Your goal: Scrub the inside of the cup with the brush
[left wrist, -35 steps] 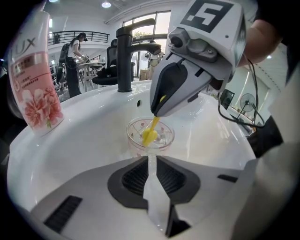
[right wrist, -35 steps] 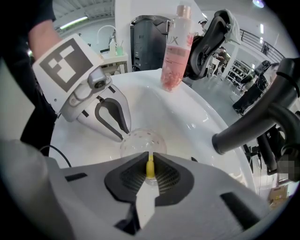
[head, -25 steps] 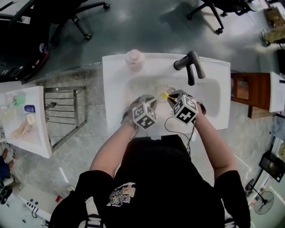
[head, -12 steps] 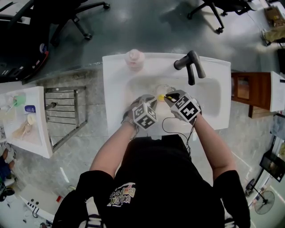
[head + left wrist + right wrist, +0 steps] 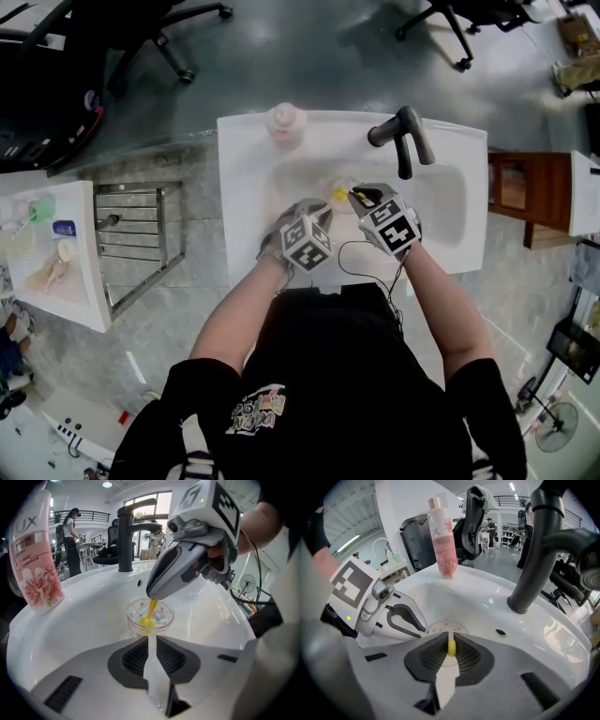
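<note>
A clear cup with pink dots (image 5: 151,616) stands in the white sink (image 5: 441,202). My left gripper (image 5: 150,637) is shut on its near wall, and the cup stays upright. A yellow brush (image 5: 146,618) reaches down into the cup from above. My right gripper (image 5: 451,644) is shut on the brush's yellow handle (image 5: 451,648) and points steeply down over the cup (image 5: 444,628). In the head view the cup (image 5: 339,190) lies just beyond the left gripper (image 5: 325,210) and the right gripper (image 5: 360,198), which stand close side by side.
A pink soap bottle (image 5: 284,125) stands on the sink's far left rim. The black faucet (image 5: 403,138) rises at the far right, close to my right gripper. A metal rack (image 5: 136,239) lies left of the sink, and a wooden cabinet (image 5: 516,192) stands to its right.
My right gripper has rolled about its own axis and shifted slightly with the brush still in the cup. The left gripper and the cup have stayed put.
</note>
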Motion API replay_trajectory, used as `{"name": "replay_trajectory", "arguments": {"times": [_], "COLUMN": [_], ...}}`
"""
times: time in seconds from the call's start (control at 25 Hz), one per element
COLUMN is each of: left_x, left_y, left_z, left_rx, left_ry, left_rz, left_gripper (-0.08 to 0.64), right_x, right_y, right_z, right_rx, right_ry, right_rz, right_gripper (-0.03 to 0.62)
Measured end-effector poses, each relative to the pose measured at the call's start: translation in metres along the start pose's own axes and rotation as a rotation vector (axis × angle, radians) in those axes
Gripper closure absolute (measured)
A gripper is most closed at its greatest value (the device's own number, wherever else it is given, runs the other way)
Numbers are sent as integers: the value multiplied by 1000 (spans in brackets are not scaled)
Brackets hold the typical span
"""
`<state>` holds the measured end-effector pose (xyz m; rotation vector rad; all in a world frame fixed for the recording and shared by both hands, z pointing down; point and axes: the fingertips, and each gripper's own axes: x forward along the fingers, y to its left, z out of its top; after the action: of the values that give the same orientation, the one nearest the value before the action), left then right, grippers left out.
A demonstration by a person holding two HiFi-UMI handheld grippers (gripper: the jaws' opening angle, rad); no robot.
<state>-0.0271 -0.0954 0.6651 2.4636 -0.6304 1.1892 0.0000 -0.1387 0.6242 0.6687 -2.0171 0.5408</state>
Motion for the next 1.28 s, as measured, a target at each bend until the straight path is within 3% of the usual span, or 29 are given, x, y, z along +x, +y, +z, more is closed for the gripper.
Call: {"name": "replay_trajectory", "arguments": {"times": [0.56, 0.96, 1.12, 1.28], "left_x": [-1, -9, -17, -33], "left_y": [1, 0, 3, 10], "left_z": [1, 6, 11, 15], "left_rx": [-2, -8, -35, -78], "left_ry": [-1, -51, -92, -144], "left_rz": [1, 1, 17, 61], "left_gripper": [511, 478, 425, 420], "right_x": [-8, -22, -33, -45], "right_y": [-15, -19, -17, -13], "right_z": [-6, 1, 4, 9], "right_rx": [15, 141, 170, 182], "right_ry": [4, -108, -149, -197], "right_rz": [-87, -72, -63, -63], "right_gripper": [555, 555, 555, 555]}}
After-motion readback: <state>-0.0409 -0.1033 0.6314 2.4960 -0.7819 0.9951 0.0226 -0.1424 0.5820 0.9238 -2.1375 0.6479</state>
